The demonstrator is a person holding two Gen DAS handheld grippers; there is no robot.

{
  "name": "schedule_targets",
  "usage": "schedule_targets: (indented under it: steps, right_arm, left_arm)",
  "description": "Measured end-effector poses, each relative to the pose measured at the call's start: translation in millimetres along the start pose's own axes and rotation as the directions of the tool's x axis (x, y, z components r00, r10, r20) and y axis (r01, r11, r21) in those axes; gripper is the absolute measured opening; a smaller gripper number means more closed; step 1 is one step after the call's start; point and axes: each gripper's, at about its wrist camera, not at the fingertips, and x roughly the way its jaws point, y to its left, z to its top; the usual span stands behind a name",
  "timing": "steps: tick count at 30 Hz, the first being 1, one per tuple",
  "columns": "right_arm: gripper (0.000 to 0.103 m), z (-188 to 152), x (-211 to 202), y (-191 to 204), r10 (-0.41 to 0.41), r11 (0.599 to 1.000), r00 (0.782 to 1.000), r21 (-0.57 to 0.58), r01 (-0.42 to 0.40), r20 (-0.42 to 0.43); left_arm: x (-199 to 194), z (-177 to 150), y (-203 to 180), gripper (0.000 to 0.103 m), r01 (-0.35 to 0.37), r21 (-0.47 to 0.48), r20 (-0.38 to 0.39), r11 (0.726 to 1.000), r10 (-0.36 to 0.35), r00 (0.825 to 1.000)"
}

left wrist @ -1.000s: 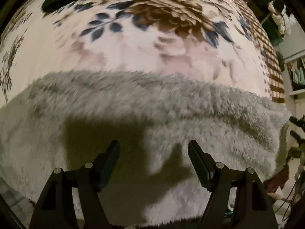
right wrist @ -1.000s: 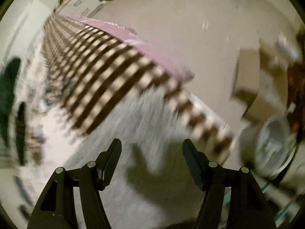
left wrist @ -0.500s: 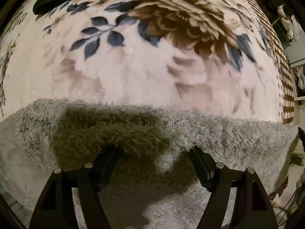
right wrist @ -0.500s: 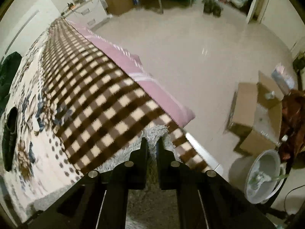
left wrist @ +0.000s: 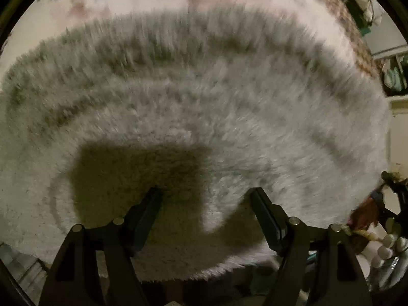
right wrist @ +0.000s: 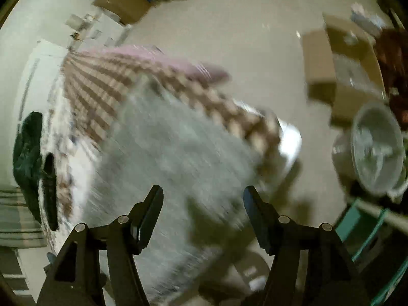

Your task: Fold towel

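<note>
— Towel first: where is your fluffy grey shag towel (left wrist: 204, 107) lying, and which way does it run?

— It lies on the floral cream blanket (left wrist: 46, 23) covering the bed, right under your left gripper (left wrist: 206, 199). In the left wrist view its long axis runs side to side, with a raised fold line curving across it. Your fingers are spread wide above the pile, gripping nothing, and their shadow falls on the near part.

— And your right gripper (right wrist: 202, 199)?

— Spread wide too, holding nothing, over one end of the towel (right wrist: 173, 153). Everything there is blurred.

— What does that view add?

— Beyond the towel you see the brown-and-cream checked blanket border (right wrist: 107, 81), then the pale floor with an open cardboard box (right wrist: 339, 76) and a white plastic basin (right wrist: 377, 148). The left view shows none of those three clearly.
</note>
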Motion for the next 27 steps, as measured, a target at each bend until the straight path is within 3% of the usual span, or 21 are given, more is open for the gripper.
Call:
schedule_targets:
  steps: [3, 8, 10, 11, 14, 15, 17, 21, 25, 27]
  right_arm:
    - [0.068, -19.0, 31.9, -34.2, 0.106, 0.983, 0.994, 0.155, -0.101, -0.027]
    - [0.066, -22.9, 49.3, -42.2, 0.231, 0.94, 0.972, 0.248, -0.235, 0.046]
    - [0.039, -20.3, 45.9, -35.1, 0.274, 0.925, 0.956, 0.242, -0.292, 0.107]
    - [0.036, -19.8, 44.1, -32.6, 0.302, 0.917, 0.945, 0.234, -0.324, 0.123]
    - [0.036, -19.5, 40.9, -33.0, 0.412, 0.87, 0.896, 0.223, -0.441, 0.165]
    - [0.041, -13.9, 41.9, -31.1, 0.429, 0.864, 0.89, 0.219, -0.454, 0.156]
    - [0.058, -12.1, 50.3, -30.0, 0.426, 0.871, 0.896, 0.214, -0.443, 0.124]
    - [0.061, -7.7, 69.3, -31.4, 0.436, 0.869, 0.895, 0.213, -0.446, 0.094]
    - [0.064, -2.8, 86.8, -38.6, 0.541, 0.789, 0.829, 0.256, -0.559, 0.143]
    - [0.064, 3.5, 97.9, -41.3, 0.567, 0.762, 0.809, 0.273, -0.587, 0.157]
  left_arm:
    - [5.2, 2.7, 4.1, 0.081, 0.014, 0.026, 0.026, 1.0, -0.014, 1.0]
    - [20.7, 8.8, 0.5, 0.103, 0.082, 0.012, 0.004, 0.997, -0.082, 0.997]
    - [28.0, 16.5, 1.9, 0.103, 0.077, 0.008, -0.007, 0.997, -0.077, 0.997]
    - [31.0, 18.8, 1.6, 0.103, 0.074, 0.004, -0.01, 0.997, -0.074, 0.997]
    - [36.3, 26.0, 2.5, 0.103, 0.055, 0.005, -0.021, 0.998, -0.055, 0.998]
    - [37.7, 27.5, 2.4, 0.103, 0.047, 0.01, -0.023, 0.999, -0.046, 0.999]
    - [39.8, 30.4, -2.0, 0.103, 0.031, 0.017, -0.026, 0.999, -0.031, 0.999]
    - [44.1, 35.0, -4.9, 0.103, 0.007, 0.01, -0.029, 1.0, -0.007, 1.0]
    - [54.5, 33.3, -35.4, 0.103, -0.027, -0.014, -0.036, 1.0, 0.027, 0.999]
    - [58.1, 36.6, -44.1, 0.103, -0.039, -0.028, -0.046, 0.999, 0.038, 0.998]
